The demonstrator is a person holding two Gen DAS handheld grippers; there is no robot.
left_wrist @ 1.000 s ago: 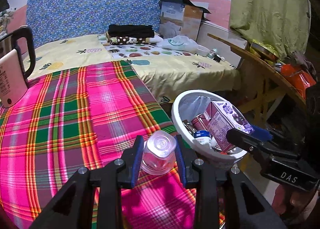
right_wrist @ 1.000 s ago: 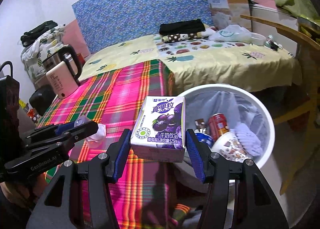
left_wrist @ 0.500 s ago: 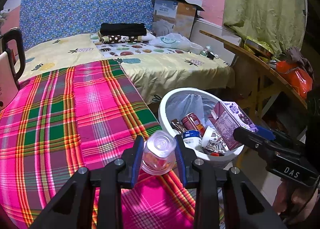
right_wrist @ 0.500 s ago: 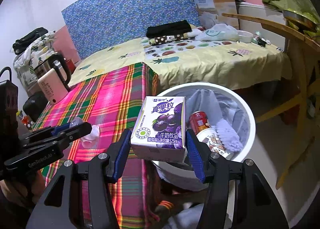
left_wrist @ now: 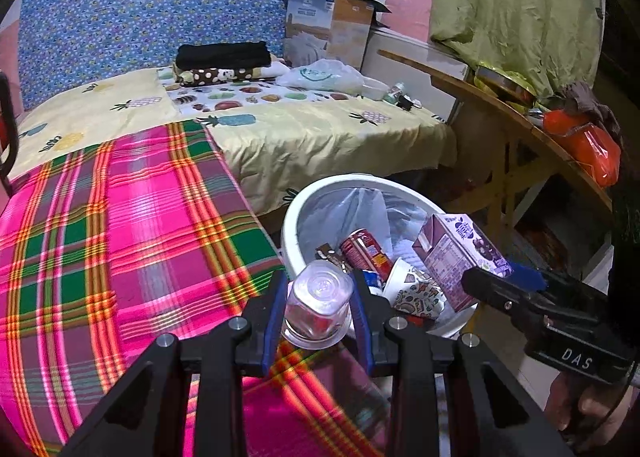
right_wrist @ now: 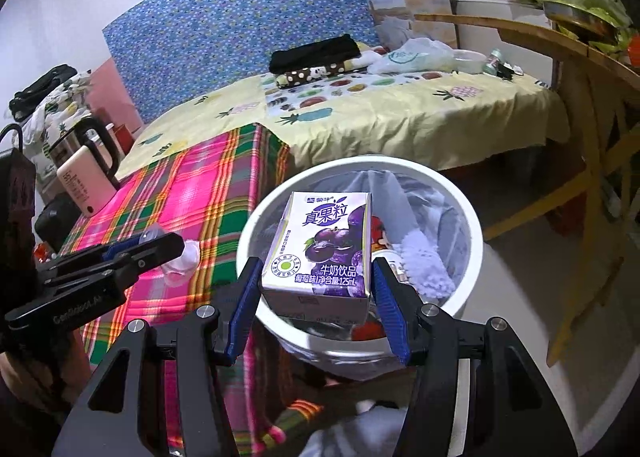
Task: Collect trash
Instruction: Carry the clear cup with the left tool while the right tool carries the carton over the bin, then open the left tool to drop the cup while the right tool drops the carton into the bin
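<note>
My left gripper [left_wrist: 318, 297] is shut on a clear plastic cup [left_wrist: 318, 303], held at the edge of the pink plaid cloth beside the white trash bin [left_wrist: 298, 203]. My right gripper [right_wrist: 316, 277] is shut on a purple milk drink carton [right_wrist: 324, 245] and holds it over the bin's opening [right_wrist: 474, 229]. The carton also shows in the left wrist view [left_wrist: 456, 257], above the bin. The bin holds a red can [left_wrist: 366, 251], a printed paper cup [left_wrist: 416, 291] and other scraps.
A bed with a yellow fruit-print sheet [left_wrist: 320, 129] lies beyond the plaid cloth [left_wrist: 120, 225]. A wooden table [left_wrist: 520, 129] stands to the right of the bin. A kettle [right_wrist: 86, 173] stands at the plaid cloth's left edge. Boxes [left_wrist: 332, 29] stand at the back.
Both grippers have moved right toward the bin. The carton is now over the bin's opening and the cup is at the bin's rim. Both stay shut on their loads.
</note>
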